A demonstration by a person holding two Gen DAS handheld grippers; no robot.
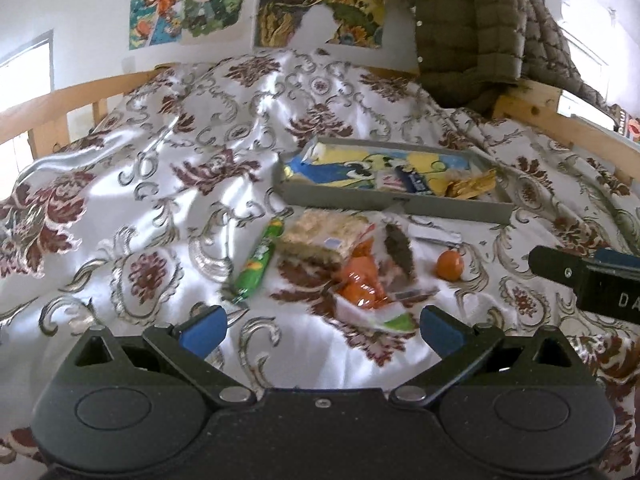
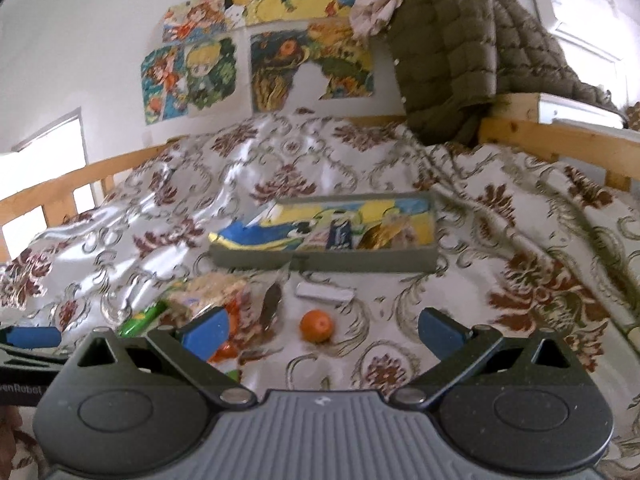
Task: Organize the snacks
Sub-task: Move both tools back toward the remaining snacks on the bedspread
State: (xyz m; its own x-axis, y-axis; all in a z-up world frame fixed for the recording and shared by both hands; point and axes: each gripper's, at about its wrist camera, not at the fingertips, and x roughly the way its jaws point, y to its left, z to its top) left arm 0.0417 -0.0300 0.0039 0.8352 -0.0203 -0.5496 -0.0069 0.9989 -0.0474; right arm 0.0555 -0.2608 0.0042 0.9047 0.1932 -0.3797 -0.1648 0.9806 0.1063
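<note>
Left gripper (image 1: 320,330) spread wide and empty, poised above the patterned bedspread (image 1: 160,184) just short of an orange wrapper (image 1: 362,286). Right gripper (image 2: 322,330) likewise parted, holding nothing, with a small orange fruit (image 2: 316,325) between its fingers in view. Green tube (image 1: 258,266) beside a clear cracker pack (image 1: 320,238). Beyond these, grey tray (image 1: 394,202) already holding several packets, possibly biscuits, too blurred to tell.

You're over a glossy satin floral bedspread (image 1: 224,128) inside a bare matt wooden bed frame (image 1: 60,100). Near you, a shiny green plastic snack wrapper (image 1: 256,264); far right, a quilted matt olive jacket (image 1: 472,32); between, a matt grey tray (image 1: 400,200).
</note>
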